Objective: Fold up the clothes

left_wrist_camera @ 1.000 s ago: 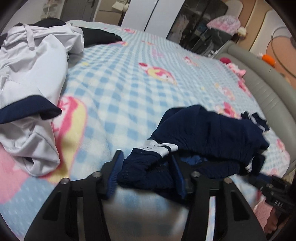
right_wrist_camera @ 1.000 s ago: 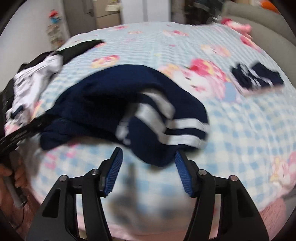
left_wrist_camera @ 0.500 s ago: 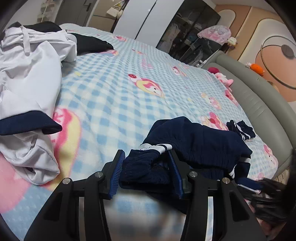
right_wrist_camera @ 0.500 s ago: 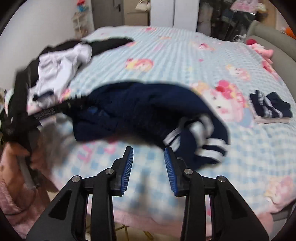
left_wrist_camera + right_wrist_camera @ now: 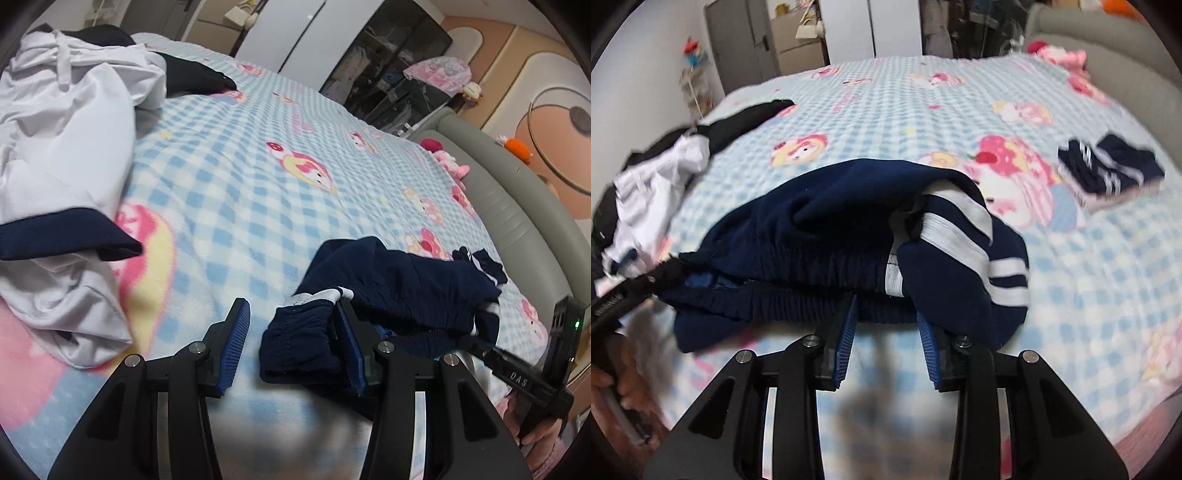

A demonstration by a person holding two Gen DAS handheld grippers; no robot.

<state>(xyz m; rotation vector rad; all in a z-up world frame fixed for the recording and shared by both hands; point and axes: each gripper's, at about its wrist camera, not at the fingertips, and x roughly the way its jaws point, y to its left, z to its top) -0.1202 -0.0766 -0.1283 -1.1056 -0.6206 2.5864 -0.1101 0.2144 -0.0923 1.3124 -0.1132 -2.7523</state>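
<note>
White clothes [image 5: 62, 155] lie at the bed's [image 5: 258, 155] left. The left gripper [image 5: 291, 339] has its fingers apart, the navy shorts [image 5: 399, 288] against one. The right gripper's [image 5: 886, 332] fingers close on the shorts' waistband [image 5: 798, 306]. Folded shorts [image 5: 1108, 170] lie far right.

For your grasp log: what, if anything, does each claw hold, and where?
Left claw: open, nothing clamped. Right claw: navy shorts' waistband covers its tips; grip cannot be told.
</note>
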